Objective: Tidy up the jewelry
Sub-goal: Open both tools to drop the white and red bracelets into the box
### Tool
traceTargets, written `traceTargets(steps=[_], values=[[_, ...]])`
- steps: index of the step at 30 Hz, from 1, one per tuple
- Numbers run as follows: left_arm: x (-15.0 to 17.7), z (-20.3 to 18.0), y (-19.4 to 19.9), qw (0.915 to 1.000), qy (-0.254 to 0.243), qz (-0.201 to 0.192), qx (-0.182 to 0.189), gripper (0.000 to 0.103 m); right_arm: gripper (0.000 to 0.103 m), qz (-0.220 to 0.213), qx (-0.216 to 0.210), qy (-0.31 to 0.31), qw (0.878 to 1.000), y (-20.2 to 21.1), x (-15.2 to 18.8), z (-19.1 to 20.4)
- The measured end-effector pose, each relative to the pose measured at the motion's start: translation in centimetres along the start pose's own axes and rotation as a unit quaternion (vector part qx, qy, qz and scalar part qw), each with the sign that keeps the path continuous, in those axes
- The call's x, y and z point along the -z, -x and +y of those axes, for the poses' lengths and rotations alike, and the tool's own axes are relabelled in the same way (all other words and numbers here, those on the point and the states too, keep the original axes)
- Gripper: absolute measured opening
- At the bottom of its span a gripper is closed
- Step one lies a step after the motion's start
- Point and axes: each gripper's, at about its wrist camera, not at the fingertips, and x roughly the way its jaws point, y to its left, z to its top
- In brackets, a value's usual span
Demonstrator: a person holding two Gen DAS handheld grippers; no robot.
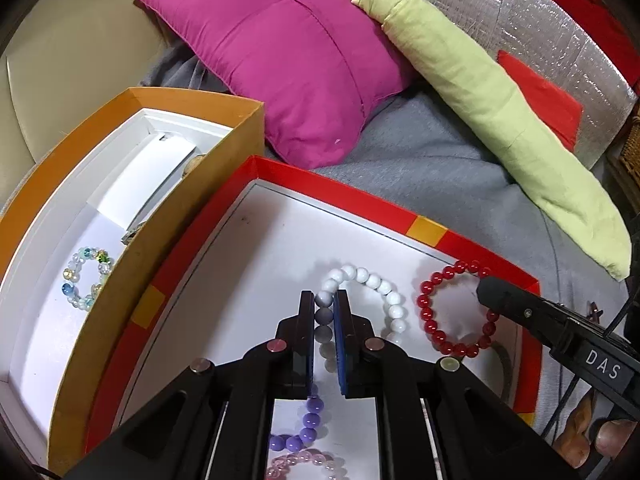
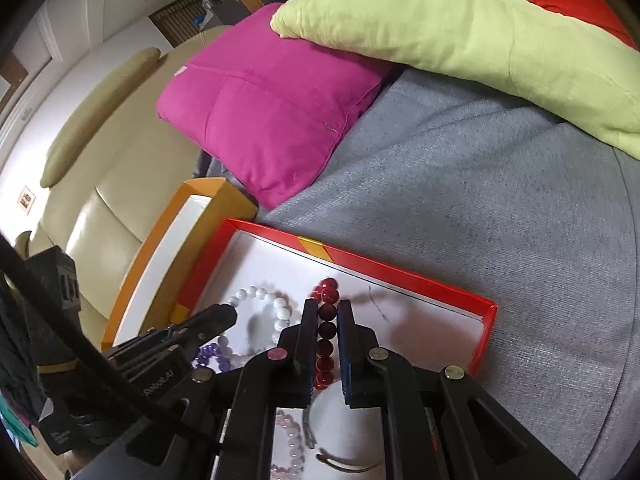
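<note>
Left tongs (image 1: 324, 304): narrow, the two fingers closed around beads of the white bracelet (image 1: 370, 280) inside the red box (image 1: 432, 232).
Right tongs (image 2: 325, 312): narrow, clamped on a run of beads of the red bracelet (image 2: 326, 336), over the same box.
Red box walls: low rim on all visible sides; the far rim (image 2: 400, 272) stands just behind the red bracelet, the left rim touches the orange box (image 1: 192, 216).
Open room in red box: bare white floor toward the far left corner and to the right of the red bracelet.
Orange box: taller walls, white lining; a crystal bracelet (image 1: 86, 278) lies near its right wall, with bare floor around it.
Other jewelry: purple bracelet (image 1: 308, 426) and pink bracelet (image 1: 296, 462) lie at the near end of the red box, partly under the left tongs.
Surroundings: grey blanket (image 2: 480, 200) beyond the boxes, magenta cushion (image 1: 288, 48) and green pillow (image 1: 500, 112) at its far side.
Hidden: near rim of the red box is covered by the tongs' bodies; the white insert (image 1: 140, 176) at the back of the orange box masks what lies behind it.
Hard to tell: a thin dark curved item (image 2: 344, 464) beside the right tongs, cut off; whether either bracelet is lifted off the floor.
</note>
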Motion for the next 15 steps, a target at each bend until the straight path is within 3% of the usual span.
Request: traceTargets(steps=[15], values=[[0.11,-0.18,0.76,0.9995,-0.009,-0.005,-0.029,0.01,0.01,0.017,0.022,0.019,0.999,-0.65,0.53,0.5]])
